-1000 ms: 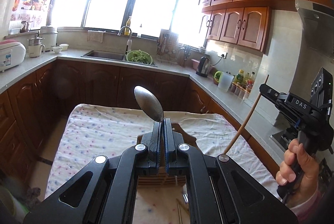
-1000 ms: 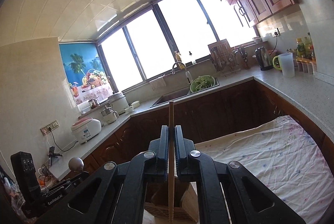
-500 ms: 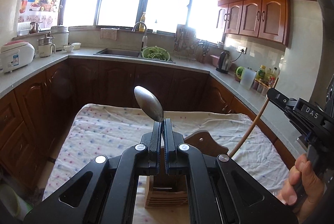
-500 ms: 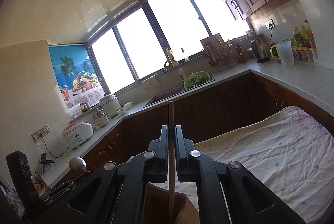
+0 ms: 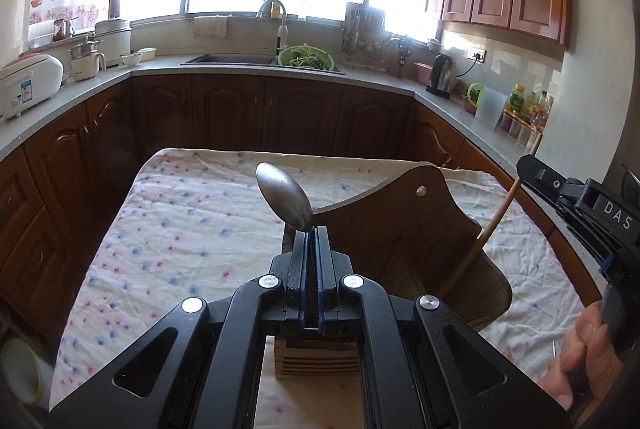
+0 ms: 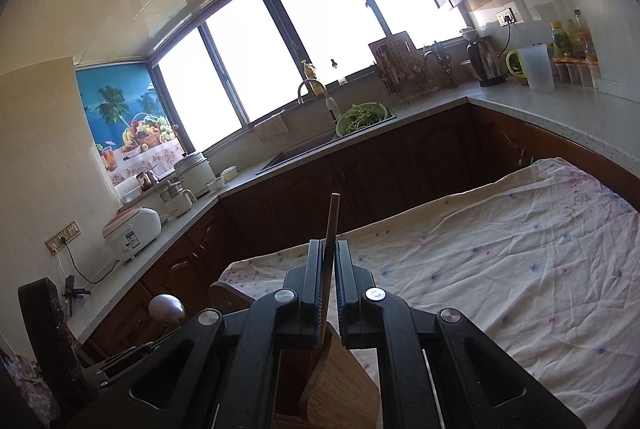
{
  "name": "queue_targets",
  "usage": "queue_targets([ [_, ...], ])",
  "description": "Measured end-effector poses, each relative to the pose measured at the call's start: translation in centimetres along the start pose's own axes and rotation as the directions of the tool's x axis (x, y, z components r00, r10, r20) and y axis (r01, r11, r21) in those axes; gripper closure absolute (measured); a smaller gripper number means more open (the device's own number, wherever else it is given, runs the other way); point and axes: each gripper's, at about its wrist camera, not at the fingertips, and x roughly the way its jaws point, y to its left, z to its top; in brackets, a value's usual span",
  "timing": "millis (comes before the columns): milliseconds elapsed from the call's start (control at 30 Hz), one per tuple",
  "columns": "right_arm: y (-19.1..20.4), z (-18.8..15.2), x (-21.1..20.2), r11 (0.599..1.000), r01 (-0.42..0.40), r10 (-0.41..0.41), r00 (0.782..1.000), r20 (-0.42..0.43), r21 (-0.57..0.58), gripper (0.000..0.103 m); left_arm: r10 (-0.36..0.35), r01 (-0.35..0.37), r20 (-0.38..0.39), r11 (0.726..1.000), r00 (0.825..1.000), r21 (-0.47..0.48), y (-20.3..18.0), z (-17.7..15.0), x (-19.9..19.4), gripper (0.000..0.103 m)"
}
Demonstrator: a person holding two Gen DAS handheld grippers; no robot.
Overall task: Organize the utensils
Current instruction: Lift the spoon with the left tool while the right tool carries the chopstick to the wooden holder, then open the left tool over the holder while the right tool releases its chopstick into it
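My left gripper (image 5: 311, 233) is shut on a metal spoon (image 5: 285, 196), bowl up, held over the wooden utensil holder (image 5: 404, 229) on the cloth-covered table (image 5: 180, 225). My right gripper (image 6: 328, 249) is shut on a wooden chopstick (image 6: 331, 225), whose lower end reaches down into the holder (image 6: 340, 385). In the left wrist view the right gripper (image 5: 532, 165) shows at the right edge with the chopstick (image 5: 498, 217) slanting into the holder. The spoon (image 6: 167, 309) and left gripper show at the lower left of the right wrist view.
Dark wood cabinets and a grey counter (image 5: 248, 69) ring the table, with a sink (image 5: 228, 59), a green colander (image 5: 306, 58), a rice cooker (image 5: 28, 83) and a kettle (image 5: 442, 79). More chopsticks (image 5: 512, 351) lie on the cloth near the right hand.
Both grippers have come down and closer over the holder, which now looms large. The chopstick's lower end has gone into the holder. Both stay shut.
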Motion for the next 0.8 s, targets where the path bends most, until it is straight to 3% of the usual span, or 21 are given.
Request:
queue_targets([
  [267, 0.4, 0.2, 0.2, 1.0, 0.002, -0.002, 1.0, -0.024, -0.015, 0.096, 0.005, -0.005, -0.012, 1.0, 1.0, -0.003, 0.2, 0.2, -0.1, 0.1],
  [400, 0.4, 0.3, 0.0, 1.0, -0.02, 0.019, 0.999, -0.039, -0.021, 0.087, -0.008, 0.008, -0.025, 1.0, 1.0, -0.005, 0.0, 0.4, -0.3, 0.093],
  [433, 0.5, 0.4, -0.2, 0.999, -0.024, 0.023, 0.999, -0.039, -0.024, 0.077, 0.002, -0.002, -0.02, 1.0, 1.0, -0.002, 0.0, 0.4, -0.6, 0.082],
  [467, 0.4, 0.4, -0.5, 0.999, -0.033, 0.032, 0.999, -0.037, -0.022, 0.063, 0.013, -0.013, -0.011, 1.0, 1.0, 0.0, -0.1, 0.4, -1.0, 0.063],
  [500, 0.3, 0.4, -0.9, 0.999, -0.047, 0.046, 0.998, -0.031, -0.017, 0.055, 0.011, -0.011, 0.007, 1.0, 1.0, -0.001, -0.1, 0.4, -1.6, 0.056],
  [533, 0.2, 0.5, -1.5, 0.999, -0.052, 0.052, 0.998, -0.021, -0.011, 0.046, 0.006, -0.006, 0.023, 1.0, 1.0, -0.001, -0.2, 0.4, -2.2, 0.051],
  [600, -0.2, 0.6, -2.6, 0.999, -0.05, 0.05, 0.999, -0.003, 0.001, 0.043, 0.007, -0.008, 0.033, 1.0, 0.999, 0.006, -0.3, 0.3, -3.2, 0.048],
  [733, -1.5, 0.5, -4.9, 0.998, -0.052, 0.052, 0.999, 0.009, 0.036, 0.022, 0.02, -0.02, 0.06, 1.0, 0.998, 0.005, -0.3, -0.3, -5.5, 0.027],
  [800, -2.0, 0.2, -6.2, 0.998, -0.047, 0.047, 0.999, 0.012, 0.035, 0.015, 0.019, -0.018, 0.076, 1.0, 0.997, -0.005, -0.1, -0.9, -6.8, 0.022],
])
